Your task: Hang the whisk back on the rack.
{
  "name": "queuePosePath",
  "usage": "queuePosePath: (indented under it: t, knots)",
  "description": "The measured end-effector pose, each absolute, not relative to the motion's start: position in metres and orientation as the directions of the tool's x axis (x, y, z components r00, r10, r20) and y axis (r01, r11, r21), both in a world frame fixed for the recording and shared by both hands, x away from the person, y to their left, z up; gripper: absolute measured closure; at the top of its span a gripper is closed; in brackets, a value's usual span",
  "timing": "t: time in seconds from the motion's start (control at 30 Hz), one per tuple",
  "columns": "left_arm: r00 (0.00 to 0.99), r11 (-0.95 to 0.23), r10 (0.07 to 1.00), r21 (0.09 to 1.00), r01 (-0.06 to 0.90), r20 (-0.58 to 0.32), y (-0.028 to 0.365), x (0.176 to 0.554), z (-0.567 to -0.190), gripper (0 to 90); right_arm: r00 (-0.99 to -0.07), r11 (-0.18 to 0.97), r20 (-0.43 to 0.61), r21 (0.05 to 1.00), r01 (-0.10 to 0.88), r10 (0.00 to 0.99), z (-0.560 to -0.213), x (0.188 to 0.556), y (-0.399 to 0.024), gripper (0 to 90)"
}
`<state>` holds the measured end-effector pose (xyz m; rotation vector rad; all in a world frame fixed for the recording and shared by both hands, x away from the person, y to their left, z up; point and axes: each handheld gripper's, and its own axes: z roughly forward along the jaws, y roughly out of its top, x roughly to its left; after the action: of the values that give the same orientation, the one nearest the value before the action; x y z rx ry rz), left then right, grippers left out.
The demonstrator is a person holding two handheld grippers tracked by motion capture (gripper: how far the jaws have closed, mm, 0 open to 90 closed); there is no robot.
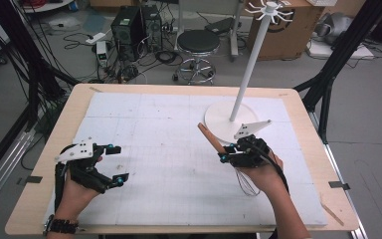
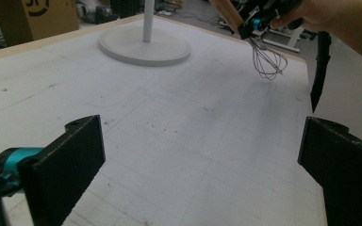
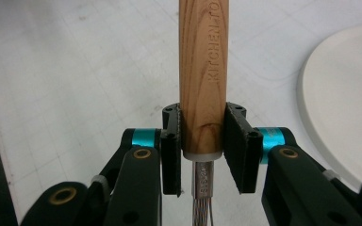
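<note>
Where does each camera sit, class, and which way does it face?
High view: above the person's side, looking down on the table; both forearms show.
Left gripper view: rides the open left hand-held gripper, facing the stand base.
Right gripper view: along the right hand-held gripper clamping the whisk.
Shared: whisk, stand base.

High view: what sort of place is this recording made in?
Most likely a lab or workshop set up for recording, not a kitchen. A wooden table carries a gridded white mat; behind it stand computer towers amid loose floor cables, a stool and cardboard boxes.
</note>
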<state>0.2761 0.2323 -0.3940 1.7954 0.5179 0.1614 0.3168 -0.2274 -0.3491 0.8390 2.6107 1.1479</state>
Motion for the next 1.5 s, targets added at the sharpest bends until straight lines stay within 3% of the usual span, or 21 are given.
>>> queuePosePath:
  t: [0.6, 1.5]
  knots:
    - [0.891, -0.212, 0.427, 0.941, 0.265, -0.155, 0.228, 0.276, -0.394, 1.7, -0.808, 0.359, 0.018, 0.89, 0.281, 0.589, -0.305, 0.309, -0.275, 69.8]
    - [0.887, -0.212, 0.431, 0.938, 0.275, -0.163, 0.23, 0.278, -0.397, 1.8, -0.773, 0.178, 0.016, 0.97, 0.166, 0.635, -0.243, 0.337, -0.321, 69.8]
